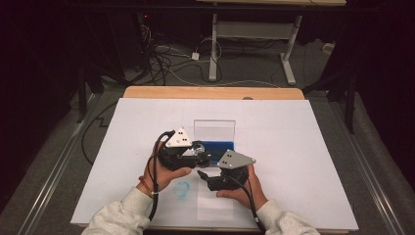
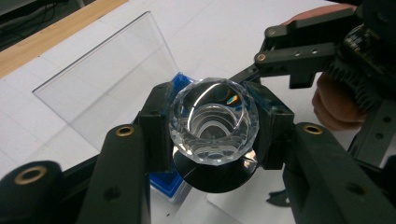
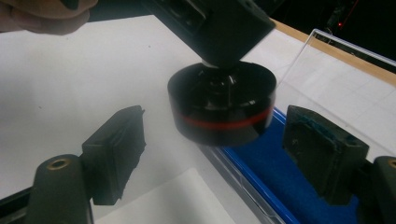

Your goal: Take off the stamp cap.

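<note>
A clear faceted crystal [image 2: 214, 121] sits on a black round base [image 2: 212, 179], and my left gripper [image 2: 214, 128] is shut on the crystal, with a pad pressing each side. In the high view the left gripper [image 1: 198, 155] holds the crystal [image 1: 197, 148] just left of the box's blue tray [image 1: 218, 146]. In the right gripper view the black base [image 3: 222, 105], ringed by a thin red line, hangs above the table. My right gripper [image 3: 219, 149] stands open, its pads [image 3: 116, 154] wide apart on either side below the base. The right gripper [image 1: 203, 175] sits just in front of the left one.
A clear plastic lid panel [image 1: 214, 130] stands upright behind the blue tray. A blue smudge [image 1: 182, 190] and a white paper sheet [image 1: 215, 205] lie near the table's front edge. Beyond the wooden far edge [image 1: 210, 92] are floor cables and a desk frame [image 1: 254, 34].
</note>
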`<state>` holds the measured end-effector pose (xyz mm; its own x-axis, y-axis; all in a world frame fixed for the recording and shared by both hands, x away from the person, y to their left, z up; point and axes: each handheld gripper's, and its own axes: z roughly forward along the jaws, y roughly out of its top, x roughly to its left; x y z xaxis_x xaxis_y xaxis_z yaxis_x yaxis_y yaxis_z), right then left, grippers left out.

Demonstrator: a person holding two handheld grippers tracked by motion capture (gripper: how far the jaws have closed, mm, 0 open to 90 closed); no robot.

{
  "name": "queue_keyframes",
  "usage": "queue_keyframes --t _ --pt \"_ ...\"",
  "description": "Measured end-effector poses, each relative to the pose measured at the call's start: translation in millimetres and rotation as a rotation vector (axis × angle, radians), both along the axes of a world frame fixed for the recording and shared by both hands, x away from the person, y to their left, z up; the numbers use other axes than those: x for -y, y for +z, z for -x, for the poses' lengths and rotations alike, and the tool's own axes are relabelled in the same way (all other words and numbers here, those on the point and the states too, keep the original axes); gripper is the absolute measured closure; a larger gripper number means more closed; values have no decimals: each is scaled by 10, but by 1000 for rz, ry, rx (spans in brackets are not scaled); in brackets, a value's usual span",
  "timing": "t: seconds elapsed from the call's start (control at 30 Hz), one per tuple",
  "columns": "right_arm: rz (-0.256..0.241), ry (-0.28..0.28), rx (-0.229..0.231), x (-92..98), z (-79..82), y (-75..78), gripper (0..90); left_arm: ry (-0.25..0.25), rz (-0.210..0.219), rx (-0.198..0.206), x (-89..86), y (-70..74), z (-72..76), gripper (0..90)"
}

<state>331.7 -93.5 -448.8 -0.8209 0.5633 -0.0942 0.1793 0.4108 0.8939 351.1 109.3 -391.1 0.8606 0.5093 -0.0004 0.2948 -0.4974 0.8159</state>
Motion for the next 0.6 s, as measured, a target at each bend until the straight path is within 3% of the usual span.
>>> queue_keyframes --t 0.07,0.27,0.6 --pt "-8 -3 2 -10 0 -4 238 -1 -10 10 20 -5 10 547" --pt "-15 -12 -13 2 -38 -28 307 -16 12 6 50 -12 44 547" --pt "41 4 28 5 7 -38 382 -25 42 12 49 25 96 546"
